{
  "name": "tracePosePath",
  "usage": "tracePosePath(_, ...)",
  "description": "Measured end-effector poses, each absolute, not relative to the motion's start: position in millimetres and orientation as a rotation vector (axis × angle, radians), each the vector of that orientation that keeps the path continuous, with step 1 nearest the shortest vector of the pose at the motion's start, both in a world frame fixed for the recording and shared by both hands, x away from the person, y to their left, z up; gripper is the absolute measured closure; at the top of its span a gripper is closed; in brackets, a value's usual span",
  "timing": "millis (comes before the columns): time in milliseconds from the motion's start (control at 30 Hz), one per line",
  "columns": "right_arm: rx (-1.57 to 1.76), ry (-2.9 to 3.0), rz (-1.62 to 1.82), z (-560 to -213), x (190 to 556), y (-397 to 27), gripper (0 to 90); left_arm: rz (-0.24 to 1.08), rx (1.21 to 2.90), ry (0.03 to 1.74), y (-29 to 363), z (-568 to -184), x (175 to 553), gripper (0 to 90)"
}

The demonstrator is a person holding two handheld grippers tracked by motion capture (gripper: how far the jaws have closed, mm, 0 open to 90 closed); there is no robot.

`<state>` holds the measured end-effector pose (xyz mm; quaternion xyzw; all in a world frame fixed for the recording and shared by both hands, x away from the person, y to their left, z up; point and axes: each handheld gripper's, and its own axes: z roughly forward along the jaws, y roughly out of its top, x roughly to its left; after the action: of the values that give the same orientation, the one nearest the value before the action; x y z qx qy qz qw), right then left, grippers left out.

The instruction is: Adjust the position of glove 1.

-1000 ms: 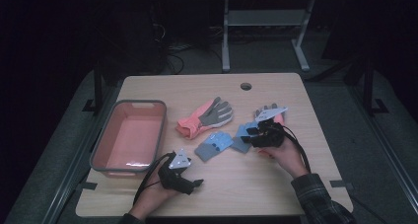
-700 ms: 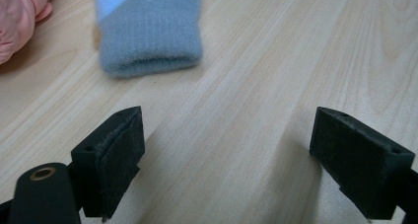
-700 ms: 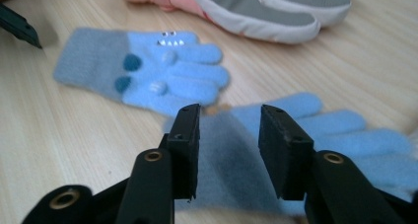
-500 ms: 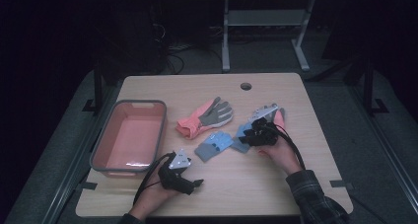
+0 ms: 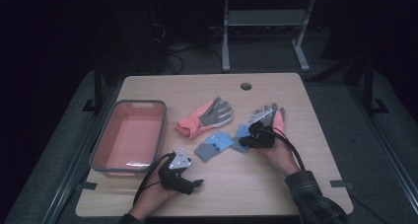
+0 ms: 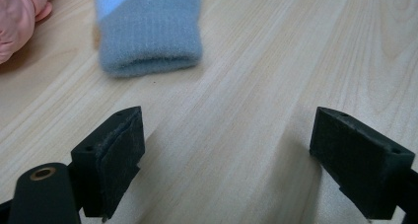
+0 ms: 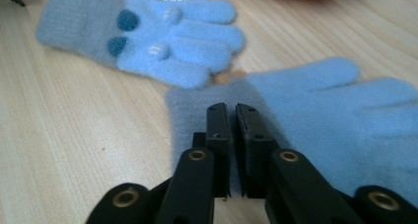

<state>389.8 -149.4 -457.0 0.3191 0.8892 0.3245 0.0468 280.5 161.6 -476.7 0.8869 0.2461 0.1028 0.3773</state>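
Since the right gripper point(image 7: 227, 116) has just been closing, its jaws now pinch the grey cuff of the plain blue glove point(image 7: 315, 120). That glove lies just right of its patterned twin point(image 5: 214, 144), fingers pointing away from the jaws. The pink tub point(image 5: 129, 137) sits well to the twin's left. The left gripper point(image 6: 226, 155), jaws wide apart, faces the twin's cuff.

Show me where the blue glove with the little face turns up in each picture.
High view: the face glove lies mid-table, between the two hands.
Left gripper view: top edge, left of middle, cuff towards the camera.
Right gripper view: upper left.
Shared landmark: the wooden table under it.
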Motion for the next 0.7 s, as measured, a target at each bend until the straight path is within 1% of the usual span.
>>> tracePosePath(200, 0.994, 2.701, 1.014, -455, 390, -151, 90.0, 0.263, 2.266, 0.631, 162, -477, 280, 12.8)
tracePosePath(333, 1.003, 2.684, 1.060, -446, 388, -154, 90.0, 0.263, 2.266, 0.631, 162, -477, 280, 12.8)
tracePosePath(600, 0.980, 2.659, 1.050, -443, 387, -155, 89.0, 0.263, 2.266, 0.632, 162, -477, 280, 12.8)
tracePosePath(633, 0.989, 2.635, 1.041, -443, 388, -155, 72.3, 0.263, 2.266, 0.632, 161, -477, 280, 12.8)
tracePosePath(667, 1.050, 2.610, 1.006, -447, 392, -156, 60.2, 0.263, 2.266, 0.632, 162, -477, 280, 12.8)
tracePosePath(700, 1.068, 2.607, 0.995, -449, 393, -155, 59.1, 0.263, 2.266, 0.632, 162, -477, 280, 12.8)
